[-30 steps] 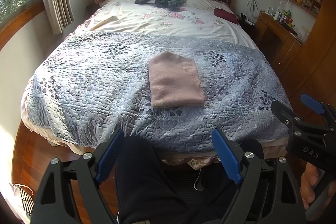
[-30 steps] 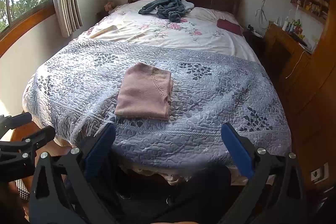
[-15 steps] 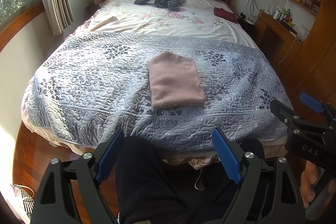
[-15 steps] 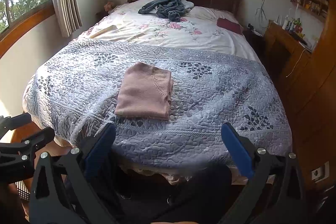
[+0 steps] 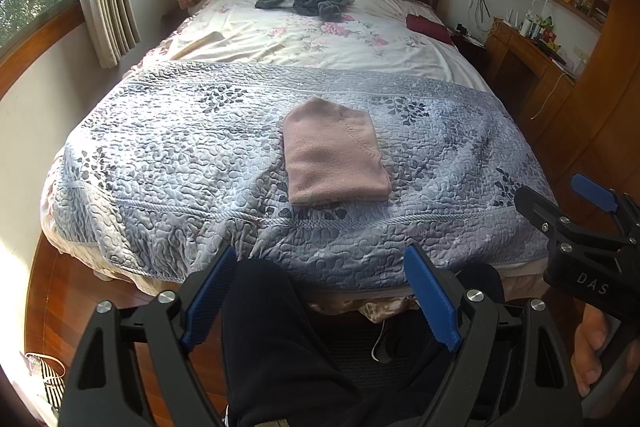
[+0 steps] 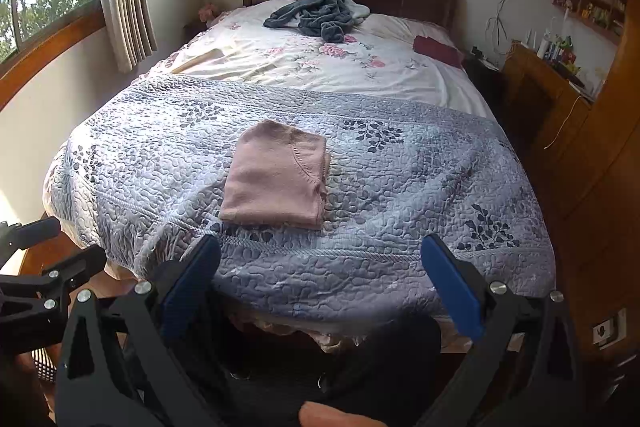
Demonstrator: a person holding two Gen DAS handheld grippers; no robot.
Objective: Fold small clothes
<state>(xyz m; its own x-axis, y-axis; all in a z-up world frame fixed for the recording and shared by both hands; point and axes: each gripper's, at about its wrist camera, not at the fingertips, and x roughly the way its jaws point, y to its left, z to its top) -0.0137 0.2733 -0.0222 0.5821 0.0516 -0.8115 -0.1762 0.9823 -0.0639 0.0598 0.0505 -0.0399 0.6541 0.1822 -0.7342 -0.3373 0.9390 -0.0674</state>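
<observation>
No shift: pink garment folded.

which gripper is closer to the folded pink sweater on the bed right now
Neither clearly. The left gripper and right gripper both hang open off the bed's foot, short of the pink sweater, which lies between them.

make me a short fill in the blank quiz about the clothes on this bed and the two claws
1. The folded pink knit garment lies on the ____ quilted bedspread.
2. The crumpled dark grey garment lies near the wooden ____.
3. Both the left claw and the right claw have their jaws ____.

Missing words: blue-grey; headboard; open
</observation>
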